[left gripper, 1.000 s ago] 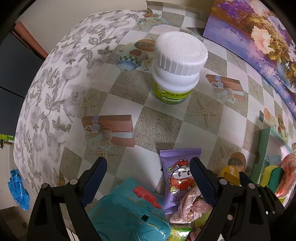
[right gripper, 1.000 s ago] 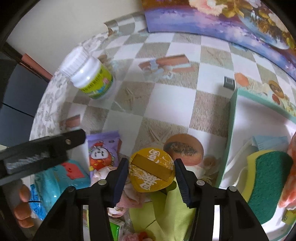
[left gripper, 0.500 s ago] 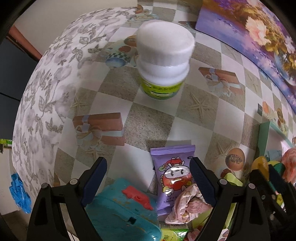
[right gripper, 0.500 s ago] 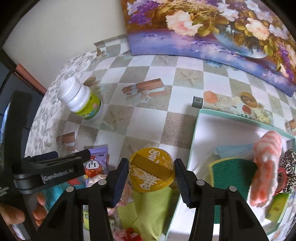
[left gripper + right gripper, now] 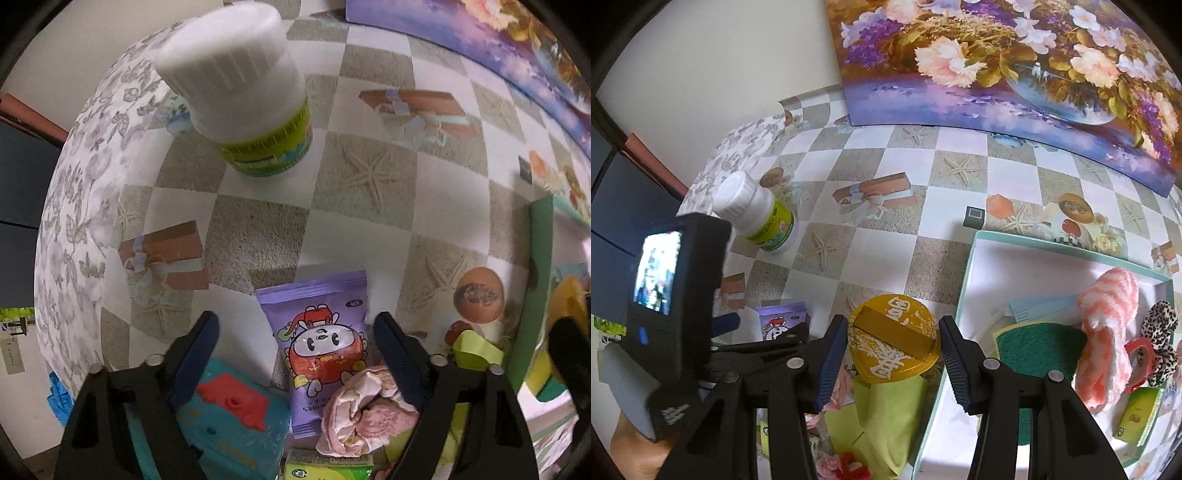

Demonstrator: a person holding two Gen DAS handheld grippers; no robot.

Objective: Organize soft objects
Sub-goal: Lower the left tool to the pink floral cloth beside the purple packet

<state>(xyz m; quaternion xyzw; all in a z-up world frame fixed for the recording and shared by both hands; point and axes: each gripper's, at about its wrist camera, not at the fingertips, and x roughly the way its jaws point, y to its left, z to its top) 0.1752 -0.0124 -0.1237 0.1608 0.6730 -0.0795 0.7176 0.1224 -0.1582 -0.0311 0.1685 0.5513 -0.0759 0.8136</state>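
The left tongs point down over the checkered table, jaws closing with the purple cartoon-printed wipes packet between them but pads not yet on it, a crumpled pink cloth at five o'clock of it. The right tongs grip a round yellow lid above a lime-green cloth, a white-floored, green-rimmed box of soft things at three o'clock.

Two downward wrist views, shared bottle
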